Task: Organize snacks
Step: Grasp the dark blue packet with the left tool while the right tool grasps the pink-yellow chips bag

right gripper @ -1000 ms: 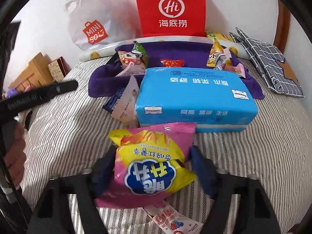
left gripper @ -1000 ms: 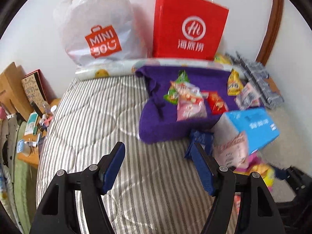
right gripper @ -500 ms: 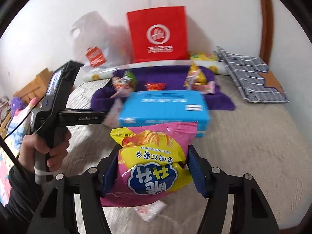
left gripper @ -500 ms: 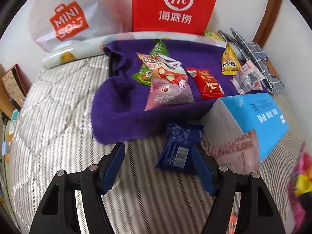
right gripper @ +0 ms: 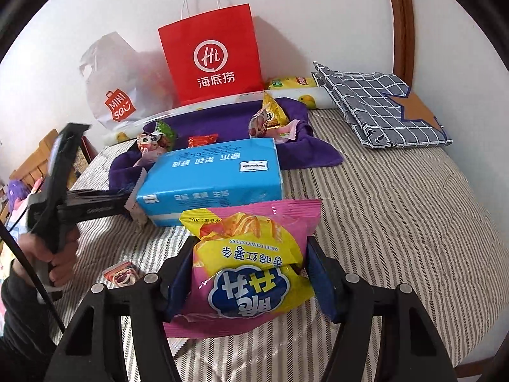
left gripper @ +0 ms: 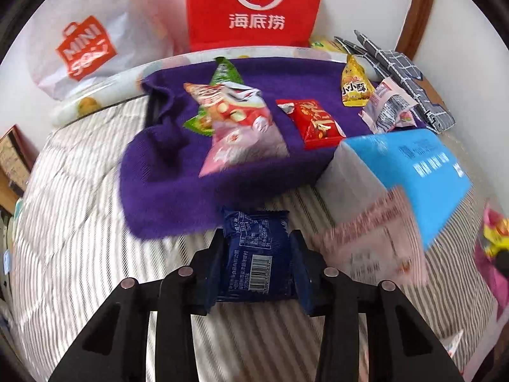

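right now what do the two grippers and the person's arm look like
Both grippers, left and right, are black plastic frames with round silver rivets and dark blue pads on the fingers. From the right camera, the left one has a black pistol-style handle and a thin black cable, with a dark sleeve on the arm.

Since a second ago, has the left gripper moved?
Yes. The left gripper came forward toward the purple towel, jaws closing around the dark blue packet.
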